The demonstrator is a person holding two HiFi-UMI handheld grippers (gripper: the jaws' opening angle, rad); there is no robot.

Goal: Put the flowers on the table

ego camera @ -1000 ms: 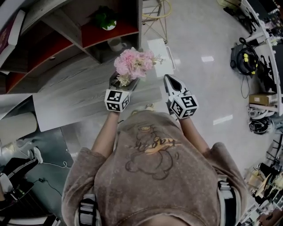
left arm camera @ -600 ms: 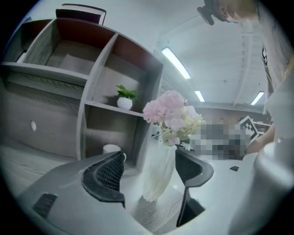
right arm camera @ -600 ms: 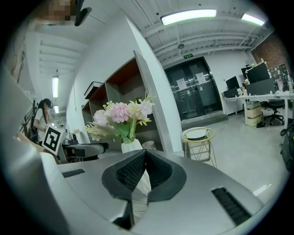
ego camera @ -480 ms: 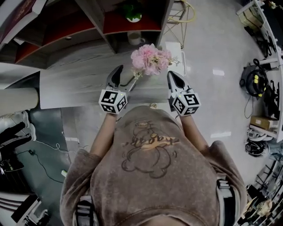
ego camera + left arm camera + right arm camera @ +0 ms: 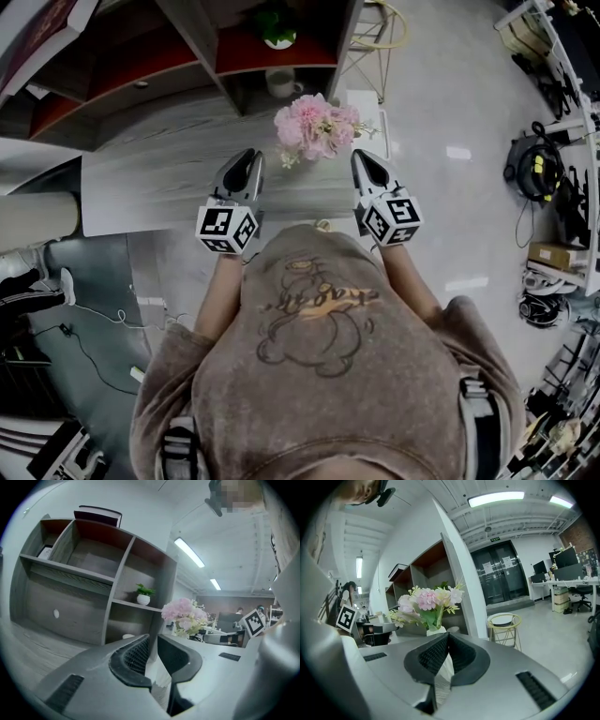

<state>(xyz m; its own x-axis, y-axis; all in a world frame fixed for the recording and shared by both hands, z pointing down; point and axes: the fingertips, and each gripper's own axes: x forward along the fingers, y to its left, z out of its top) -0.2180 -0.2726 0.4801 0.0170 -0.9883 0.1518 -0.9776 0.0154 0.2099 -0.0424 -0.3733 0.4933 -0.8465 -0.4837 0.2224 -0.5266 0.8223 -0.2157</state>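
Observation:
The pink flowers [image 5: 314,127] stand in a white vase on the grey wood-grain table [image 5: 159,178], near its right end. My left gripper [image 5: 246,161] hovers to the near left of the bouquet, clear of it. Its jaws have just been closing and now leave only a narrow gap with nothing between them. In the left gripper view the flowers [image 5: 185,616] sit ahead and right of the left gripper [image 5: 153,638]. My right gripper [image 5: 364,161] is to the near right, shut and empty. Beyond the right gripper [image 5: 447,637] the flowers [image 5: 426,601] rise just behind its jaws.
A grey and red shelf unit [image 5: 187,56] stands behind the table, holding a small potted plant [image 5: 278,28] and a mug [image 5: 279,84]. A gold wire stool [image 5: 505,620] stands on the floor to the right. Black and yellow equipment [image 5: 530,164] lies on the floor at far right.
The left gripper went from holding the flowers to open and apart from them, then drew back toward the person with its jaws narrowed. The flowers now stand alone on the table.

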